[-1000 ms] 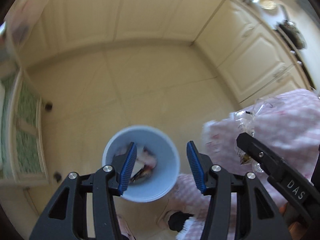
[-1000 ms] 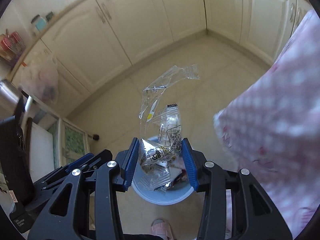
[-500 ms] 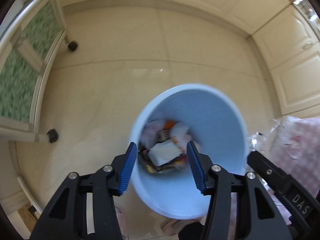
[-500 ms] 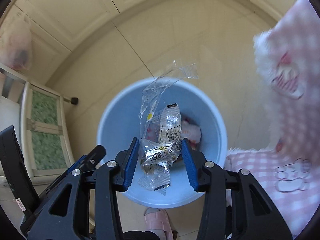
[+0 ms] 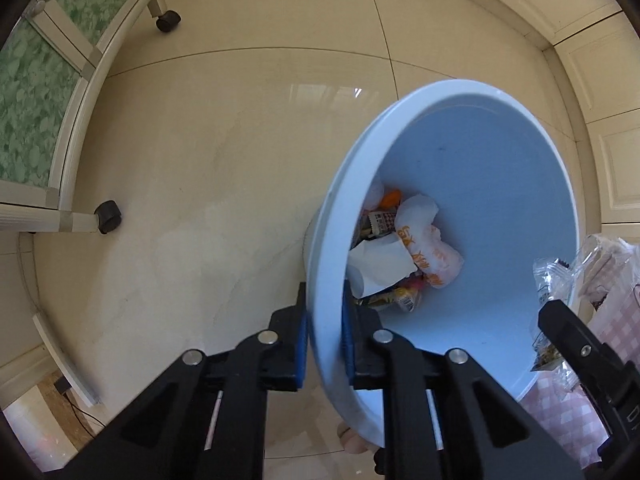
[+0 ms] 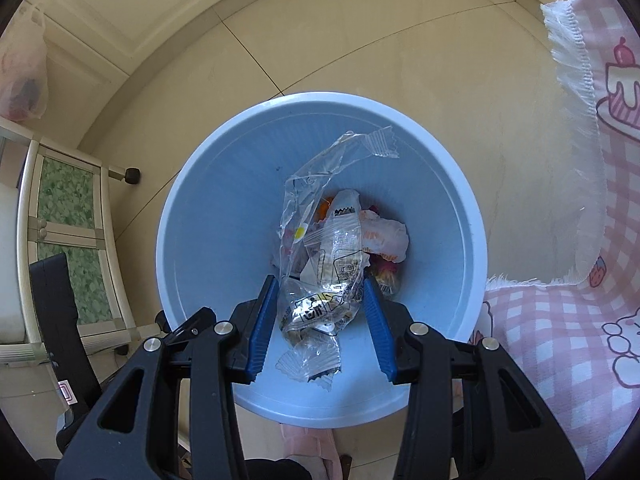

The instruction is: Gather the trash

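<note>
A light blue trash bin [image 5: 480, 184] stands on the tiled floor with wrappers and paper [image 5: 416, 248] at its bottom. My left gripper [image 5: 325, 340] is shut on the bin's rim [image 5: 324, 280], one finger inside and one outside. In the right wrist view the bin [image 6: 224, 216] lies directly below. My right gripper [image 6: 320, 320] is shut on a bunch of clear plastic wrappers [image 6: 324, 280] and holds them over the bin's opening. The right gripper and its wrappers [image 5: 548, 280] also show at the right edge of the left wrist view.
A wheeled cabinet with green glass panels [image 5: 44, 92] stands to the left of the bin. A pink checked cloth with a fringe [image 6: 580, 240] hangs to the right. Cream cupboard doors [image 6: 132, 12] line the far walls.
Both grippers came down to the bin. My left gripper went from open above the bin to shut on its rim. My right gripper, holding the wrappers throughout, moved over the opening.
</note>
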Demonstrator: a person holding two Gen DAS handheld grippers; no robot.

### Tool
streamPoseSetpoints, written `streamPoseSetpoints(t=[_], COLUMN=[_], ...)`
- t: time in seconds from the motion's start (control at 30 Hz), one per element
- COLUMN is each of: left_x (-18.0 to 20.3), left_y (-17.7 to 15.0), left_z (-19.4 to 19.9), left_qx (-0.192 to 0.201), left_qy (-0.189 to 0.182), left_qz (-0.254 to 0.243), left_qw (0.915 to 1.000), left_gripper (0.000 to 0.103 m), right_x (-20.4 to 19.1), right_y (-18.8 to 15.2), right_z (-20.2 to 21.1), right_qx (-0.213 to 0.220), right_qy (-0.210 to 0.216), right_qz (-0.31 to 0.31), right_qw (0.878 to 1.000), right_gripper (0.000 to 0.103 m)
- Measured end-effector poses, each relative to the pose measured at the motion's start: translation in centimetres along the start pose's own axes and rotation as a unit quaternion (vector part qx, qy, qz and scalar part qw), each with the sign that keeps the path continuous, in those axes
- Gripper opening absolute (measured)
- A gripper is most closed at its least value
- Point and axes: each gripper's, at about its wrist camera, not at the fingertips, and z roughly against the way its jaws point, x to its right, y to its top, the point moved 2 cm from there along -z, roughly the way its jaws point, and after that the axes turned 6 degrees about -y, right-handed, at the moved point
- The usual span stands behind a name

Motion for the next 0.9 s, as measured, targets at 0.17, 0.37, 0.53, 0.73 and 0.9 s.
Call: streamPoseSetpoints(t=[0.17,0.37,0.53,0.73,0.9], left_x=[-0.3,-0.5,-0.5,-0.6,-0.3], left_y=[0.2,0.3,0.4,0.4,0.2], left_z=[-0.1,-0.3,-0.3,-0.4,0.1], left_qx=[0.000,-0.001,-0.003,-0.012,-0.010], left_qy=[-0.002,-0.003,-0.004,-0.007,-0.002], left_qz=[-0.002,-0.001,0.000,0.007,0.006], left_qw=[1.0000,1.0000,1.0000,0.9999,0.9999], left_gripper=[0.013,0.013,0.013,0.013,0.014], right_x=[0.0,0.2,0.2,0.6,0.8], right_y=[-0.1,-0.3,-0.3,0.0,-0.2], right_z=[0.0,-0.1,0.1,1.0,1.8], right_qx=[-0.002,-0.001,0.011,0.028,0.033], right_qy=[0.000,-0.001,0.008,0.003,-0.002], right_qz=[0.003,0.005,0.008,0.003,0.007], right_qw=[1.000,1.000,1.000,1.000,0.999], right_gripper=[0.041,0.041,0.045,0.055,0.055])
